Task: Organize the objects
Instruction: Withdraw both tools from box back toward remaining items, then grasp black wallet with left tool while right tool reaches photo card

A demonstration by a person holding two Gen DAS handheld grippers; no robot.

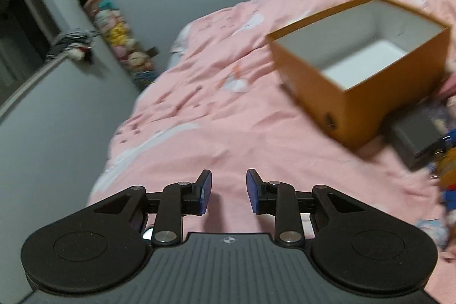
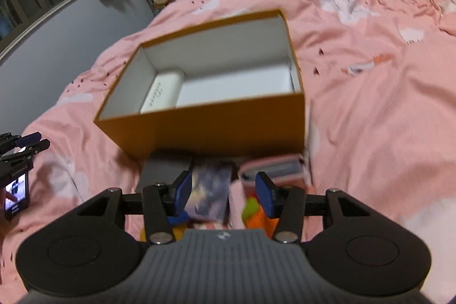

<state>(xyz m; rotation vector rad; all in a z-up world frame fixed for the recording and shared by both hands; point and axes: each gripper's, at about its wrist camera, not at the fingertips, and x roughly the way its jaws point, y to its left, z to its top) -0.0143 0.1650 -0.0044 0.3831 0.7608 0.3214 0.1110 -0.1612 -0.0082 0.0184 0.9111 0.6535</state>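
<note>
Right wrist: grey case [image 2: 162, 170], pink pouch [image 2: 273, 165] before orange box [image 2: 205, 130].

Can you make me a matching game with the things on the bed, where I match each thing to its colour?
Things:
1. open cardboard box, outside
2. rumpled cotton bedspread
3. pads on the right tongs
4. small flat packet lying inside the box

Colours:
A. blue
B. white
C. orange-brown
D. pink

Pairs: 1-C, 2-D, 3-A, 4-B
</note>
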